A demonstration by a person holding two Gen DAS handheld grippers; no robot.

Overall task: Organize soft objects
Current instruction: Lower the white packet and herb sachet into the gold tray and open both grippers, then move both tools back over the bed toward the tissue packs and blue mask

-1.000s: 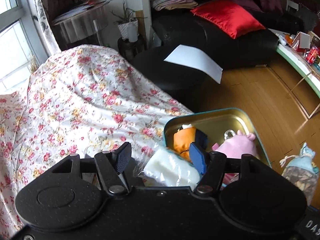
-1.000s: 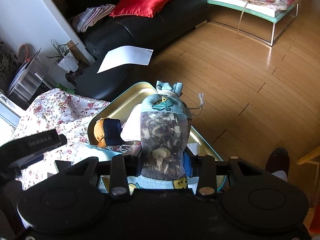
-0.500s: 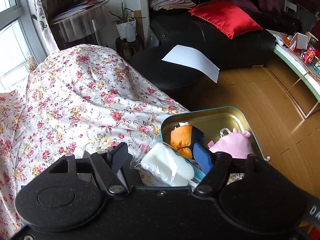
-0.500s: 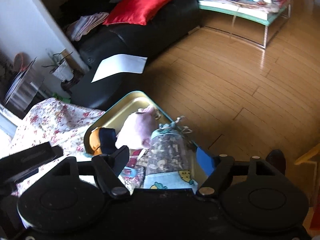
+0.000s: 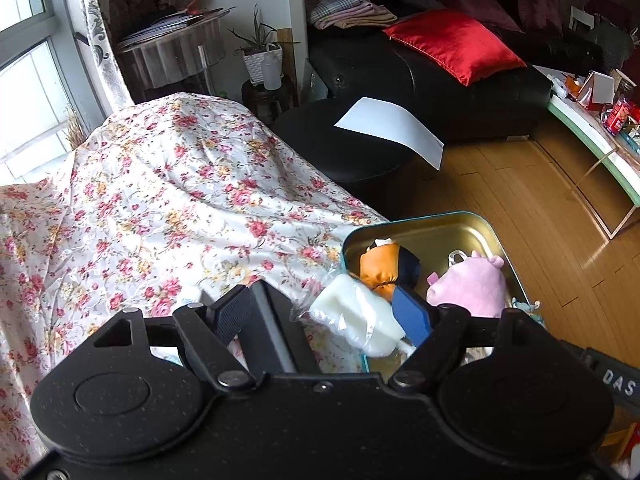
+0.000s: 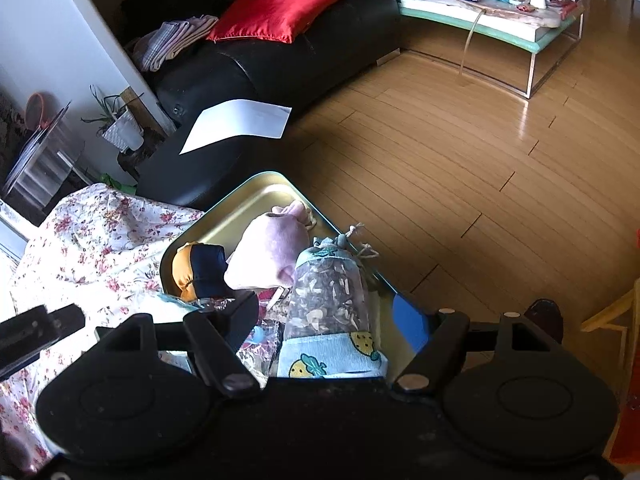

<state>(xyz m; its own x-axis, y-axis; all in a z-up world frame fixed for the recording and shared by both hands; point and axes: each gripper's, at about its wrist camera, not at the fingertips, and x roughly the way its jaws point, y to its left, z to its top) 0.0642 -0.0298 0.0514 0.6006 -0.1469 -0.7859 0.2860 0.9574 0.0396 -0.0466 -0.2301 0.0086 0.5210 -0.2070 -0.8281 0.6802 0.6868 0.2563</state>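
Sachet [image 6: 328, 292], pink plush [image 6: 268, 256] and orange toy [image 6: 198, 270] are seen in the tin [image 6: 240, 204], a white pack [image 5: 356, 320] left at its near-left rim, both grippers [image 6: 326, 316] [image 5: 324, 312] spread empty.

We see the tin [image 6: 240, 216] resting on the draped cloth [image 5: 168, 200] at its floor-side edge, holding 3 soft things: the two-tone pouch [image 6: 200, 270] at left, the plush toy [image 6: 268, 256] beside it, and the drawstring sachet [image 6: 328, 300] at right.
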